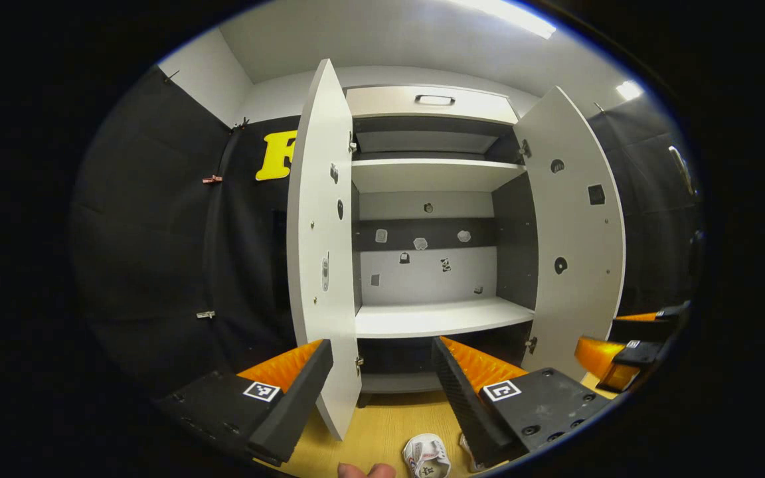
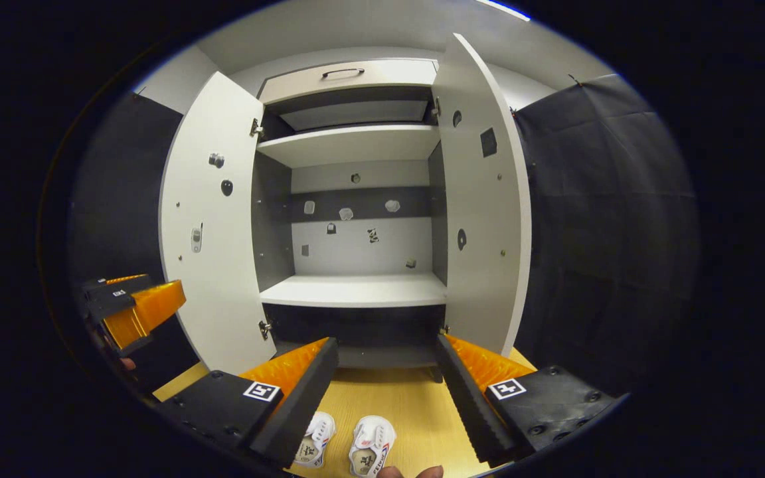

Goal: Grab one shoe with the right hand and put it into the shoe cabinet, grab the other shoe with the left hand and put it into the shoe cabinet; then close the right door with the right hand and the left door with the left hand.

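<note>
1. The shoe cabinet (image 2: pixel 356 292) stood wide open in front, with the left door (image 2: pixel 213 226) and the right door (image 2: pixel 482 199) both swung out.
2. Two small white shoes sat side by side on the wooden floor (image 2: pixel 416 405), just in front of the cabinet. One shoe (image 2: pixel 372 451) was to the right and the other shoe (image 2: pixel 316 441) was to the left. Neither was inside yet.
3. The right gripper (image 2: pixel 386 378) hung above the shoes with its fingers spread wide apart and nothing between them.
4. The left gripper (image 1: pixel 382 378) also had its fingers spread wide and held nothing. The left door's edge stood just past them.
5. What could go wrong: the shoes were close together, so the right gripper might bump one while grabbing the other.
6. A shoe is soft, so I think a weak pinch could let it slip and fall.
7. The left gripper was very near the left door's edge and might knock it.
8. The shoes had small marks on them, too tiny to read. Stickers on the cabinet's back wall were too small to read too.
</note>
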Tool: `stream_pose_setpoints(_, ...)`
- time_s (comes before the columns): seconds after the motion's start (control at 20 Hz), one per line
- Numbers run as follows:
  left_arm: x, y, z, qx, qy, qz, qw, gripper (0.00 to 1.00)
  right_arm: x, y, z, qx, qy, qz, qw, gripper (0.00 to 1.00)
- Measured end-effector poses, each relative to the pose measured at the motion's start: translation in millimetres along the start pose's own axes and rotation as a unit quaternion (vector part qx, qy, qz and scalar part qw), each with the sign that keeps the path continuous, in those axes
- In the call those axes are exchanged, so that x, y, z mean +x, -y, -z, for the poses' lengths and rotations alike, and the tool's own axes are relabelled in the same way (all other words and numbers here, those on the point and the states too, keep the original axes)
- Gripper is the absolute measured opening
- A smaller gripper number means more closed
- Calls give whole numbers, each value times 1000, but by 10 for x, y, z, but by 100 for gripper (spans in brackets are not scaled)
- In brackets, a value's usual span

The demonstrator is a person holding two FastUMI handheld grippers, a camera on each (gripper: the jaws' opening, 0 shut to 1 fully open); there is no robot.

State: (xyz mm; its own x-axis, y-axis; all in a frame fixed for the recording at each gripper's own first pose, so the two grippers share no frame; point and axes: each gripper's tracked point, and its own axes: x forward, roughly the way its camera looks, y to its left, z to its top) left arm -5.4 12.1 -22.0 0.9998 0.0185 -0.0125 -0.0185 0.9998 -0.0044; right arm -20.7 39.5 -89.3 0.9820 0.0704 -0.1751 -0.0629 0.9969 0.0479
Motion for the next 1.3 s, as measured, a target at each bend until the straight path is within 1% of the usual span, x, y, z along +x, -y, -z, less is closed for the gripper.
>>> stream_pose_setpoints(0.1, -54, -28, 86, 4, -2, -1, 1000, 95, -31, -98, 349, 15, -35, -11, 999, 98)
stream_pose_setpoints(0.25, -127, -79, 228, 7, -8, -6, 1000, 94, -62, -182, 928, 33, -93, -17, 995, 98)
stream_pose_setpoints(0.4, -214, -111, 406, 12, -19, -9, 1000, 94, -84, -261, 1544, 47, -153, -24, 987, 98)
stream_pose_setpoints(0.55, -293, -111, 630, 14, -38, -9, 999, 95, -115, -345, 2145, 69, -209, -29, 975, 97)
stream_pose_setpoints(0.7, -351, -127, 828, 15, -58, -13, 998, 95, -70, -421, 2560, 61, -234, -34, 970, 96)
stream_pose_setpoints(0.8, -382, -154, 954, 18, -71, -18, 997, 95, -14, -443, 2809, 50, -247, -32, 967, 89)
stream_pose_setpoints(0.85, -400, -172, 1021, 18, -77, -21, 997, 95, 15, -439, 2929, 48, -254, -29, 966, 83)
stream_pose_setpoints(0.9, -413, -194, 1066, 17, -83, -24, 996, 95, 62, -434, 3030, 48, -260, -23, 964, 80)
stream_pose_setpoints(0.95, -428, -212, 1122, 15, -88, -27, 996, 95, 119, -419, 3127, 47, -266, -15, 963, 72)
stream_pose_setpoints(1.0, -431, -226, 1158, 13, -92, -29, 995, 95, 172, -393, 3216, 45, -270, -5, 962, 67)
stream_pose_setpoints(1.05, -436, -244, 1192, 12, -95, -31, 995, 95, 224, -395, 3296, 47, -275, 0, 960, 58)
stream_pose_setpoints(1.1, -441, -269, 1222, 12, -97, -34, 995, 95, 282, -404, 3375, 50, -280, 4, 959, 56)
stream_pose_setpoints(1.2, -446, -324, 1283, 15, -102, -41, 994, 95, 412, -428, 3486, 54, -283, 12, 957, 56)
stream_pose_setpoints(1.3, -434, -373, 1350, 16, -107, -46, 993, 95, 565, -435, 3548, 51, -277, 25, 959, 56)
